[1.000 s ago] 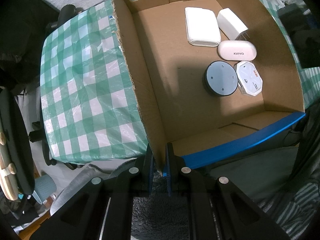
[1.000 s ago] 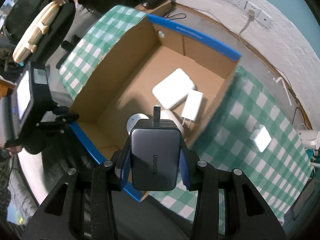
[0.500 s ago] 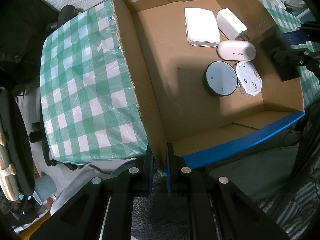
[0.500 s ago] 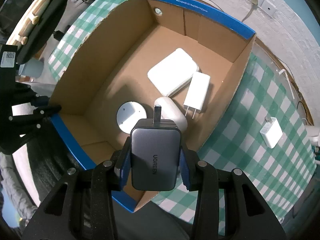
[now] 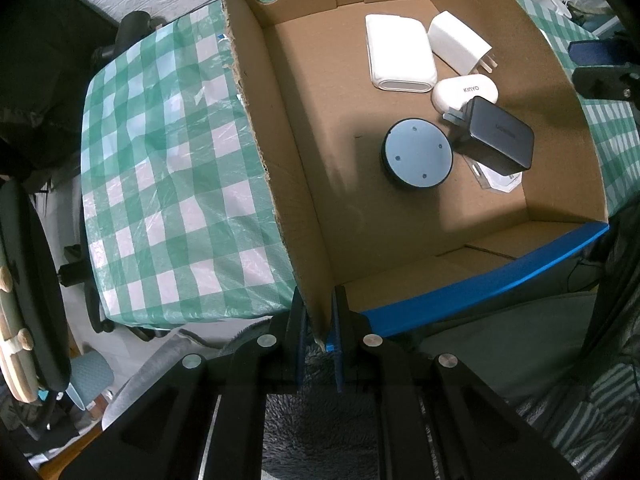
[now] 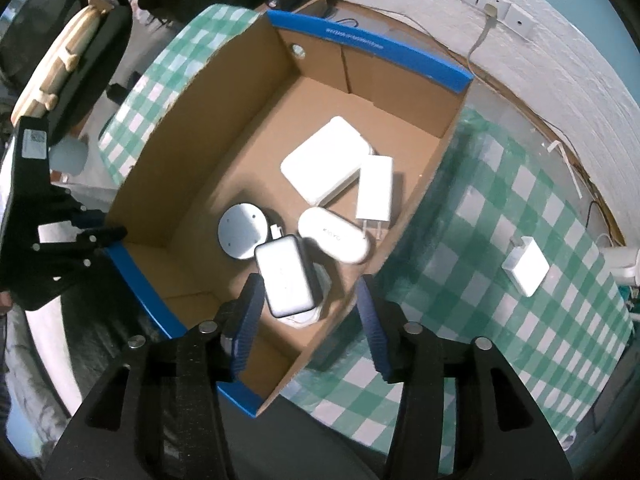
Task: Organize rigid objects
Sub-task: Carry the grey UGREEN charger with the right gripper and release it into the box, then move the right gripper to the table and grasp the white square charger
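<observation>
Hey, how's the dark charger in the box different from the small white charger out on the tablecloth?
The dark charger is dark grey with printed lettering; the white charger is plain white. The dark charger lies inside the cardboard box, propped on the items under it; the white charger lies flat on the checked tablecloth, outside the box. The dark charger looks bulkier, though the lens distorts size. Both are rectangular plug-in adapters, and neither is held.

Dim indoor light; soft shadows inside cardboard box; fisheye-warped, dark corners

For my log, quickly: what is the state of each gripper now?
Left gripper: closed on the cardboard box wall.
Right gripper: open, holding nothing.
</observation>
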`<move>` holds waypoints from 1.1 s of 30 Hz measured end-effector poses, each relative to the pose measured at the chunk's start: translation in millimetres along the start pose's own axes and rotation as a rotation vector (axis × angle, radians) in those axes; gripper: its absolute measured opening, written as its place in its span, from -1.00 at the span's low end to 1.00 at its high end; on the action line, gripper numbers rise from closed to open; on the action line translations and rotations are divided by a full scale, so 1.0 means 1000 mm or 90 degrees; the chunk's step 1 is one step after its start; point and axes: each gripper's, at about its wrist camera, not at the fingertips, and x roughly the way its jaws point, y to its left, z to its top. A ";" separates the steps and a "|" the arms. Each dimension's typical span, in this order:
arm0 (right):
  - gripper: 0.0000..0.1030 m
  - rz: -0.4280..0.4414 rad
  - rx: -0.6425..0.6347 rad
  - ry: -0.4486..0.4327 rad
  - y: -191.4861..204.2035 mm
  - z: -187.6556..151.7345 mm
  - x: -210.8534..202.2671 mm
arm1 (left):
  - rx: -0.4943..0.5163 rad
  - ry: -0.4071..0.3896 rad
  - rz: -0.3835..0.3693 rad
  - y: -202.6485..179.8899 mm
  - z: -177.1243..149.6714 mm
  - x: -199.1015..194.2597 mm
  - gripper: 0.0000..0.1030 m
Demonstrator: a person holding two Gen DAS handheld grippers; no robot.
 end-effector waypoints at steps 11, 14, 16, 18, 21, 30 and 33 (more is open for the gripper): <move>0.29 -0.016 0.012 -0.019 -0.021 -0.007 -0.025 | 0.000 -0.001 0.000 0.000 0.000 0.000 -0.82; 0.31 -0.025 0.025 -0.020 -0.036 -0.010 -0.029 | 0.000 0.000 0.000 0.000 0.000 0.000 -0.81; 0.34 -0.030 0.041 -0.017 -0.051 -0.013 -0.030 | 0.000 -0.001 0.000 0.000 0.000 0.000 -0.82; 0.36 -0.033 0.065 -0.013 -0.069 -0.016 -0.030 | 0.000 -0.001 -0.001 0.000 0.000 0.000 -0.81; 0.37 -0.048 0.111 -0.005 -0.104 -0.021 -0.026 | 0.000 -0.002 -0.002 0.000 -0.001 0.000 -0.81; 0.38 -0.059 0.287 0.017 -0.205 -0.027 0.012 | -0.003 -0.001 -0.002 0.001 -0.002 0.000 -0.81; 0.38 -0.065 0.316 0.015 -0.221 -0.026 0.026 | -0.002 -0.001 -0.001 0.000 -0.003 0.000 -0.81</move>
